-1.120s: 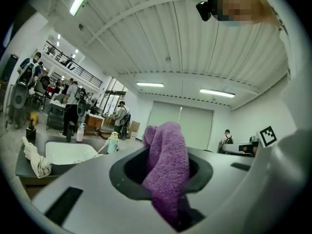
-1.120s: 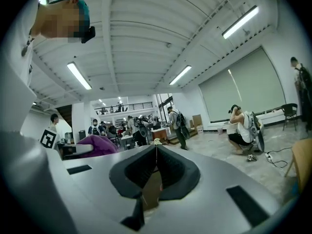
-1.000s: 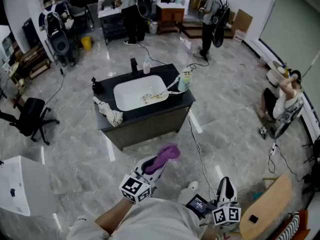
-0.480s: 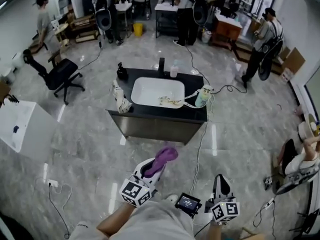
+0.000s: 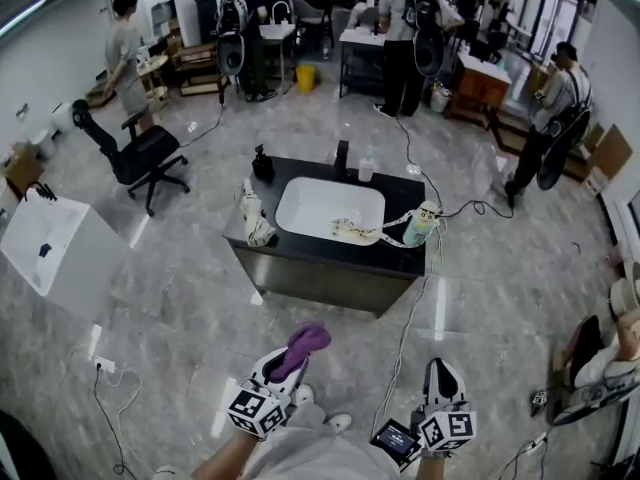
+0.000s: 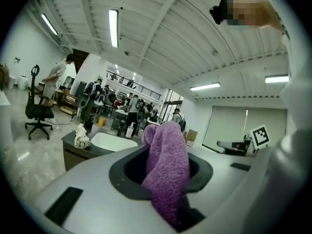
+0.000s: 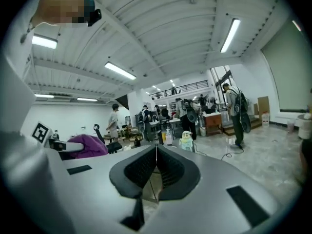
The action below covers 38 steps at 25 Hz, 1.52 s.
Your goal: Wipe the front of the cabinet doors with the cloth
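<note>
A person stands on a grey marble floor (image 5: 180, 308) facing a dark, low sink cabinet (image 5: 318, 280) with a white basin (image 5: 330, 208). The cabinet's front doors are well apart from both handheld tools, so wiping looks not yet begun.

The likeliest trouble is the grip. The fluffy purple cloth (image 6: 168, 165) is pinched in a bunch with a loose end standing up past the tips, and pressing it flat on the doors could drag it out of the jaws or leave bare plastic rubbing the panel. A black cable (image 5: 405, 333) trails from the countertop across the floor between the person and the cabinet, and a foot could catch it on the approach. A crumpled white rag (image 5: 255, 226) hangs at the counter's left edge, above the doors, and might be knocked down.

The left gripper (image 6: 165, 179) is clenched on the purple cloth, its 2 jaws kept slightly apart by the wad. The right gripper (image 7: 156, 168) has its 2 ribbed jaws pressed together with nothing between them, touching nothing.
</note>
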Motion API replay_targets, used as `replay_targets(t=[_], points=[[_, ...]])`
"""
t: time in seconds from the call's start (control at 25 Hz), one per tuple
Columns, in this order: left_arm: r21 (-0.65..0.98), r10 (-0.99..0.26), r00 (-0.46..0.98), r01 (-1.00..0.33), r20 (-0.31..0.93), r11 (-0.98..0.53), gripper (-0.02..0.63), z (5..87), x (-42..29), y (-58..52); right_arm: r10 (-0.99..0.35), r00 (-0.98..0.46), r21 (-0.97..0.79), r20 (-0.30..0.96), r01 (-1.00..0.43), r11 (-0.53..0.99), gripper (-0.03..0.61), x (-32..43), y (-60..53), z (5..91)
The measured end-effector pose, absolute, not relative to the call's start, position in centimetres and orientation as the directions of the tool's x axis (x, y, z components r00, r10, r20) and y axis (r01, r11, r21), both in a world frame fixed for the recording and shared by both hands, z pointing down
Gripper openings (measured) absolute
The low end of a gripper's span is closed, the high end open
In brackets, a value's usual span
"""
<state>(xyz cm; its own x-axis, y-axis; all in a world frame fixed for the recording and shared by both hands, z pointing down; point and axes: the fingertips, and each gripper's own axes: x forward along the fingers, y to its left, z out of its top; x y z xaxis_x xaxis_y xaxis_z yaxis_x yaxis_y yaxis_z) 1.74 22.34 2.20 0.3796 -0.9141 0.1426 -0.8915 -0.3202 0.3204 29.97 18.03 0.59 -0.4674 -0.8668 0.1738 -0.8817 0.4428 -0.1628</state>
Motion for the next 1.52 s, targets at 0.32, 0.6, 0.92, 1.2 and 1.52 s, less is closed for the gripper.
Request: replay_targets(t=[0.32, 0.6, 0.92, 1.2, 1.52], points=[[0.397, -0.819, 0.571, -0.764, 0.051, -0.508, 0.101, 2.4, 9.4, 14.8, -0.884, -0.357, -0.155, 0.301, -0.933, 0.325, 0.026, 33.7, 17.5, 3.1], [0.394, -0.735, 0.667, -0.712, 0.122, -0.581, 0.101, 4.3, 10.6, 13.0, -0.914, -0.294, -0.177, 0.28, -0.951, 0.252, 0.026, 34.6, 14.2, 5.0], [0.328, -0.758, 0.569, -0.817, 0.32, -0.475, 0.101, 12.3, 9.2, 8.9, -0.86, -0.37, -0.218, 0.351, -0.926, 0.309, 0.026, 35.6, 9.1, 12.7], [0.313, -0.753, 0.556, -0.828, 0.352, -0.465, 0.101, 19.8, 17.4, 2.7, -0.788, -0.479, -0.25, 0.388, -0.877, 0.41, 0.026, 37.4, 3.5, 20.9], [0.382, -0.705, 0.583, -0.807, 0.403, -0.449, 0.1, 31.7, 24.6, -3.3, -0.752, -0.522, -0.289, 0.401, -0.852, 0.437, 0.026, 39.3, -1.1, 31.2]])
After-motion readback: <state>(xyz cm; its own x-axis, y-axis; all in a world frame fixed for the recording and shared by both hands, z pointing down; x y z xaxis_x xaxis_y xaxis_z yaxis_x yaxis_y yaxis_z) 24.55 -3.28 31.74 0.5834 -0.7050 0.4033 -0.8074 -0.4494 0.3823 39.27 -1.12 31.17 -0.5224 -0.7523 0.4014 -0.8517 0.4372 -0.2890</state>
